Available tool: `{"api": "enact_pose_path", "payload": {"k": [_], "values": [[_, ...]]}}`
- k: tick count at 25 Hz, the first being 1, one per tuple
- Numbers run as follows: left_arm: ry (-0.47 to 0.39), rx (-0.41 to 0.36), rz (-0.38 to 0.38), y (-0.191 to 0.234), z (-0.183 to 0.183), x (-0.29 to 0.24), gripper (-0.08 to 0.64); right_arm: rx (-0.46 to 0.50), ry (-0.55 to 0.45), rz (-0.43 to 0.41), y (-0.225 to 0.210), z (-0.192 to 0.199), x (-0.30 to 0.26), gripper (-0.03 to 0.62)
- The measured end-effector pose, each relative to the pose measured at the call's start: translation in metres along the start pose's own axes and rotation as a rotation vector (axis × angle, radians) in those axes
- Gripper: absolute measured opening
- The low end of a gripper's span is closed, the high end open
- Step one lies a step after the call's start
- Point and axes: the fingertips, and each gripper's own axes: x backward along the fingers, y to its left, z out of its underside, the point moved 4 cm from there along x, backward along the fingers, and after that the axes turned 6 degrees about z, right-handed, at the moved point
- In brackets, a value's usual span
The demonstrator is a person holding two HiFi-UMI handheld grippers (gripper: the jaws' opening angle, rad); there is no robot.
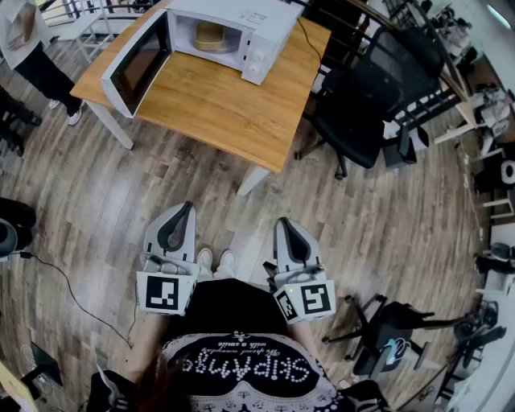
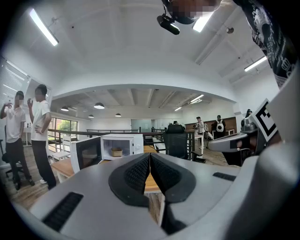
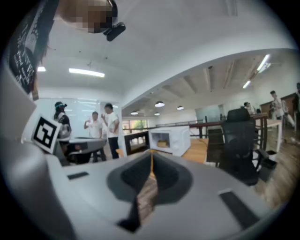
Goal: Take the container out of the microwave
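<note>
A white microwave (image 1: 261,20) stands at the far end of a wooden table (image 1: 217,105), its door (image 1: 135,66) swung open to the left. Inside it sits a tan container (image 1: 211,35), also seen in the left gripper view (image 2: 116,152) and the right gripper view (image 3: 162,143). Both grippers are held close to my body over the floor, well short of the table. The left gripper (image 1: 186,207) has its jaws pressed together with nothing between them (image 2: 150,157). The right gripper (image 1: 283,221) is likewise shut and holds nothing (image 3: 151,155).
A black office chair (image 1: 362,96) stands right of the table. People stand at the far left (image 2: 41,136). A black cable (image 1: 72,294) runs over the wood floor at left, and a black stand (image 1: 390,326) sits at lower right.
</note>
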Motion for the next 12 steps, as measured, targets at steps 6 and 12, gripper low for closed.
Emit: {"api": "enact_pose_path", "payload": {"k": [6,12], "values": [[-0.001,0.005,0.003,-0.0063,0.0013,0.0005,0.034,0.003,0.003,-0.003,-0.0031,0.0027,0.0049,0.035],[0.002,0.001,-0.003,-0.0081,0.0015,0.0035,0.034,0.007,0.010,-0.012,-0.0037,0.0034,0.0073,0.035]]}}
